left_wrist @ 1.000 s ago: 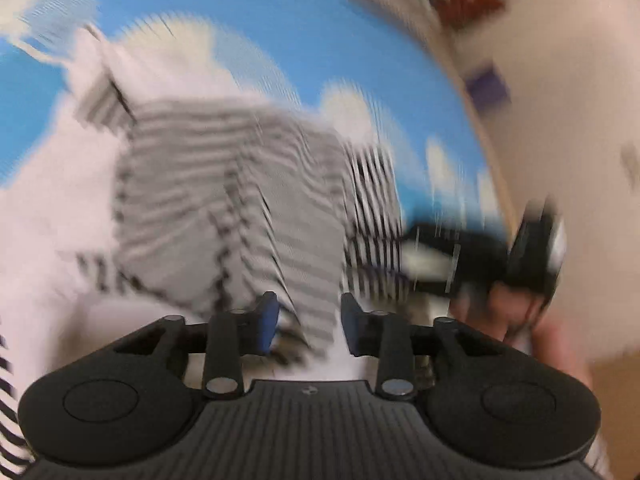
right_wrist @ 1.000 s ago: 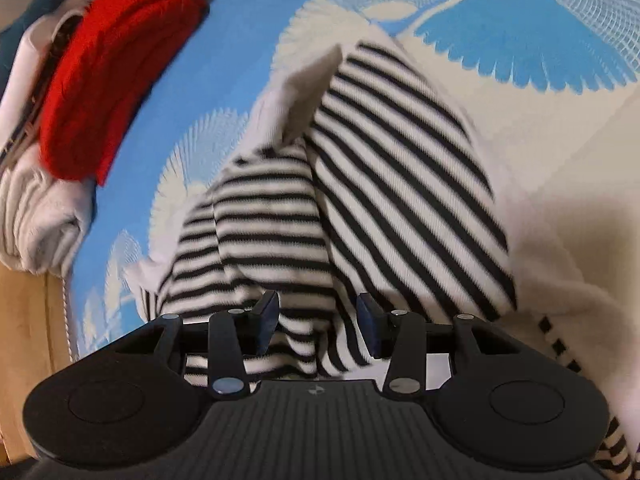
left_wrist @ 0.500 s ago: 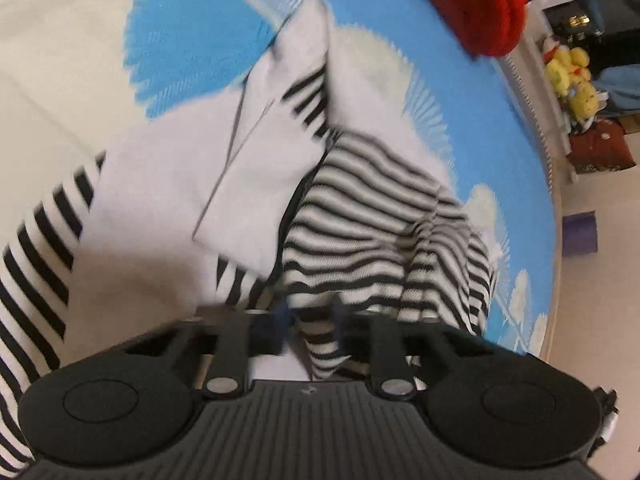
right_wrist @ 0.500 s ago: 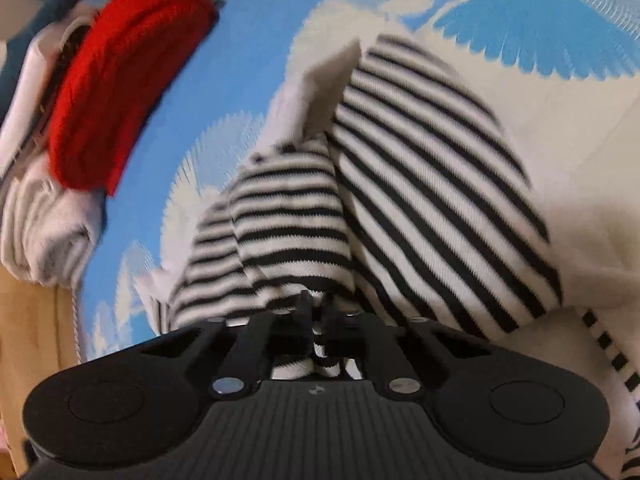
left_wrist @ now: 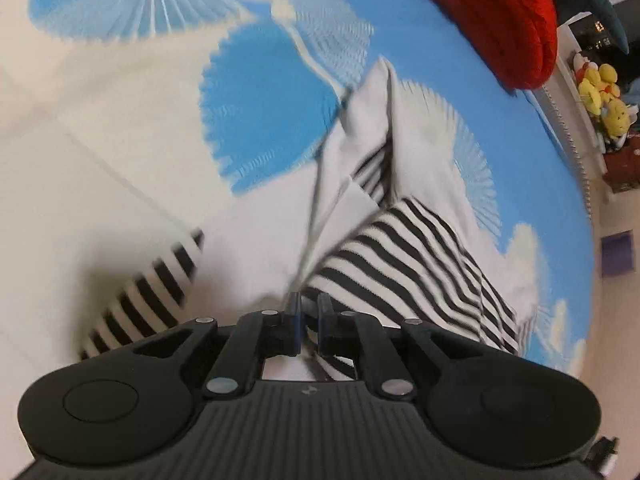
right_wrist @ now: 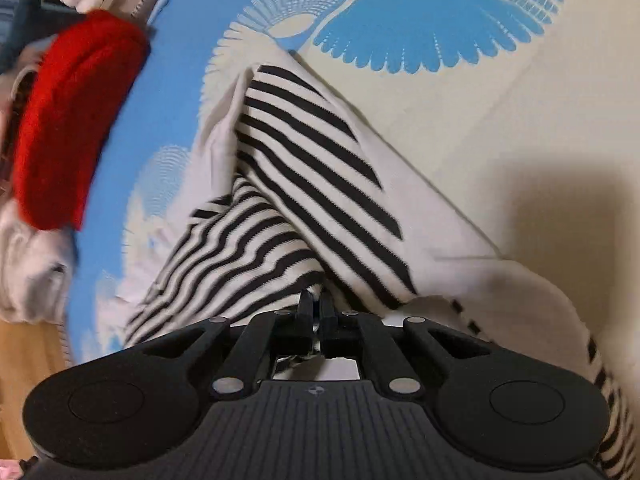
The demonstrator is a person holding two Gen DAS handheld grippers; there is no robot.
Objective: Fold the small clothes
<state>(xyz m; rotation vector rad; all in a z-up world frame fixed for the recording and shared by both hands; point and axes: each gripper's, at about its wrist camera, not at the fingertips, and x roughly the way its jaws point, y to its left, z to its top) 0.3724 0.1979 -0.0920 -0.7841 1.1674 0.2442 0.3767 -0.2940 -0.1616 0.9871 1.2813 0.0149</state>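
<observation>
A small black-and-white striped garment [left_wrist: 408, 256] with white panels lies crumpled on a blue and cream patterned sheet [left_wrist: 120, 112]. My left gripper [left_wrist: 309, 312] is shut on a fold of the striped garment at its near edge, and cloth runs up from the jaws in a taut ridge. In the right wrist view the same garment [right_wrist: 320, 168] stretches away from my right gripper [right_wrist: 319, 306], which is shut on its striped fabric. A striped sleeve [left_wrist: 148, 296] trails to the left.
A red knitted item [left_wrist: 500, 12] lies at the far right of the sheet; in the right wrist view this red item [right_wrist: 72, 128] sits on white folded cloth [right_wrist: 28, 272]. Yellow plush toys [left_wrist: 604, 100] and a purple object [left_wrist: 618, 252] lie beyond the bed edge.
Both grippers were open over the garment a second ago. They closed on its fabric and now pull it taut; the left view has swung round.
</observation>
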